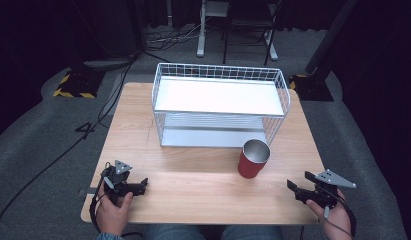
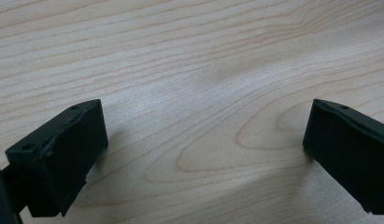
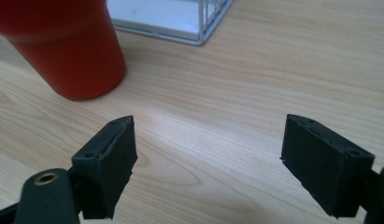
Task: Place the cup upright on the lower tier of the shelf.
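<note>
— Two grippers sit at the near edge of the table (image 1: 193, 175), one at each corner. Where does that leave things?

— At the very start, by my reading. The left gripper (image 1: 135, 186) rests low over bare wood, its fingers (image 2: 59, 158) spread wide with nothing between them. The right gripper (image 1: 298, 184) is the same: fingers (image 3: 105, 168) wide apart, empty, pointed inward across the table.

— And the red cup (image 1: 253, 158)?

— Upright on the table, a little beyond and to the inside of the right gripper, apart from it. The right gripper view has it up in the left corner, ahead of the fingers, not between them. It stands just in front of the wire shelf rack (image 1: 220, 102), near that rack's right front corner; whether it touches the wire I cannot tell.

— Anything on the rack?

— Both tiers look bare: the white upper shelf and the lower one beneath it.

— So what is done and what is left?

— Nothing is done that I can see. The cup is not gripped, not lifted, not shelved. Left, as I judge it: the right gripper has to reach the cup, close on its wall, and carry it wherever it belongs, likely onto the rack. The left gripper is well away and seems idle.
</note>
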Action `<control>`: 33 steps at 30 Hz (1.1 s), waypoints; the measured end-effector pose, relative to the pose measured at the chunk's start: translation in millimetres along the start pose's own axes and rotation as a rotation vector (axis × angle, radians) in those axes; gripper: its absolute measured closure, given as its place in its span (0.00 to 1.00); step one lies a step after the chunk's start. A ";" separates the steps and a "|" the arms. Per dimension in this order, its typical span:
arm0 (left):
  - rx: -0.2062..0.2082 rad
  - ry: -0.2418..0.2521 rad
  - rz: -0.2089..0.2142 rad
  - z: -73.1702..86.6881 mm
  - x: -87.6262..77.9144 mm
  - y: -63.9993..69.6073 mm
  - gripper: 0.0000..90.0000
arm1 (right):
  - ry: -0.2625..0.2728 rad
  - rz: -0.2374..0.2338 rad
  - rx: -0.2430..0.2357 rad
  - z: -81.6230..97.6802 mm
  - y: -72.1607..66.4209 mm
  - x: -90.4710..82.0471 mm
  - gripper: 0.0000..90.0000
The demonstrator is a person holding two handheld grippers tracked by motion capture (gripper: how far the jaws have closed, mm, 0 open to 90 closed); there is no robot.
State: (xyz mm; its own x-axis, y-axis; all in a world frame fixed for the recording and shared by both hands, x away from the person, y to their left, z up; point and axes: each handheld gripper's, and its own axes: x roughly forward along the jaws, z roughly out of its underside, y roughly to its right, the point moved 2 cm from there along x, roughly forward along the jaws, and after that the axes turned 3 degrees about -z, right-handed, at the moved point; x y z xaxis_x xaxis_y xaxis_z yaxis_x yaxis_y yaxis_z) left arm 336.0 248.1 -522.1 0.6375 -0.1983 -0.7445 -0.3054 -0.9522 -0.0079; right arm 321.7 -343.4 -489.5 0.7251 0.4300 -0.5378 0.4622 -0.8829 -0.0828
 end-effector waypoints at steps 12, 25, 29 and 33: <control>0.005 0.000 0.002 -0.3 0.2 -0.3 0.00 | 0.149 -0.063 -0.056 -21.0 -32.8 0.6 0.18; 0.004 0.001 0.001 -0.4 0.4 -0.2 0.00 | 0.159 -0.124 -0.113 -25.3 -59.3 20.4 0.18; 0.004 0.001 0.001 -0.4 0.4 -0.2 0.00 | 0.151 -0.139 -0.124 -26.3 -65.8 28.0 0.18; 0.004 0.000 0.002 -0.4 0.3 -0.2 0.00 | 0.140 -0.140 -0.130 -28.6 -70.7 36.9 0.18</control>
State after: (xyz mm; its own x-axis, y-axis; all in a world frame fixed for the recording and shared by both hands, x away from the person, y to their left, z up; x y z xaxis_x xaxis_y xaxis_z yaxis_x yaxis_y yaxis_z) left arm 336.6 248.1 -522.0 0.6373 -0.1999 -0.7442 -0.3093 -0.9509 -0.0094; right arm 330.4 -259.7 -479.5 0.7088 0.5767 -0.4062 0.6187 -0.7849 -0.0347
